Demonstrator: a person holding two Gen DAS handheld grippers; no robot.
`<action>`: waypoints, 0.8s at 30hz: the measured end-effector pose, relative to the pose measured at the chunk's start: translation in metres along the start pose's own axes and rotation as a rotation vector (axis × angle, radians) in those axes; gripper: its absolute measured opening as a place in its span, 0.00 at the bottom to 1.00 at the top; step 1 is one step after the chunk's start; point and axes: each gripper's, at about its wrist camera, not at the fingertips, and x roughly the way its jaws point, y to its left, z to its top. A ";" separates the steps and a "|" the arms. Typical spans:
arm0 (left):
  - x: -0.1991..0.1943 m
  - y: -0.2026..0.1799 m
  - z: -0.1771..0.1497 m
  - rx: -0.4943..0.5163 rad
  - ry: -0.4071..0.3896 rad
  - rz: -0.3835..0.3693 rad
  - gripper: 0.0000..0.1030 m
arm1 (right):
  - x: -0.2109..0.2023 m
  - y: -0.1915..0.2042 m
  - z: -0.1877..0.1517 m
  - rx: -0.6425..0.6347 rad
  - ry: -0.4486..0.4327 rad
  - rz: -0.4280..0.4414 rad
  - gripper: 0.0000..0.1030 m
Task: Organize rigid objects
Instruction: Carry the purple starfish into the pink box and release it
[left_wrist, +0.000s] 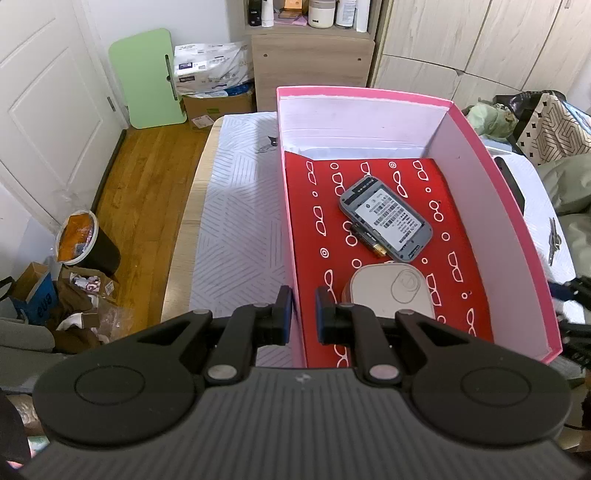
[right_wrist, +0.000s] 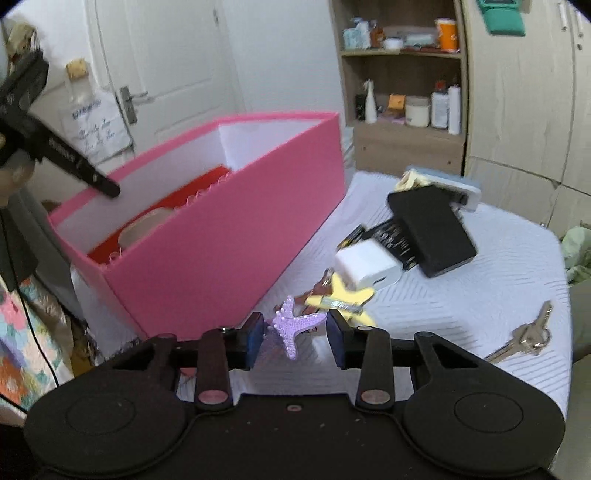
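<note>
- The left gripper (left_wrist: 303, 314) is held over the near wall of the pink box (left_wrist: 517, 221), jaws a little apart, nothing held.
- The right gripper (right_wrist: 295, 338) is held low, jaws apart around a bumpy purple starfish (right_wrist: 293, 326) on the white bed (right_wrist: 480, 295).
- A flat grey phone (left_wrist: 386, 218) is seen lying in the box.

No legible text: tiny unreadable barcode label print on the grey device (left_wrist: 386, 218).

Even daylight, fisheye bending, rt view motion-blurred.
</note>
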 end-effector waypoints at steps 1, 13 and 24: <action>0.000 0.000 0.000 0.000 -0.001 -0.001 0.11 | -0.004 -0.001 0.003 0.005 -0.016 -0.001 0.41; 0.004 0.003 -0.001 -0.018 0.008 0.002 0.07 | -0.043 0.029 0.089 -0.102 -0.192 0.073 0.41; 0.005 0.003 -0.003 -0.019 -0.011 0.003 0.07 | 0.066 0.058 0.159 -0.132 0.120 0.149 0.41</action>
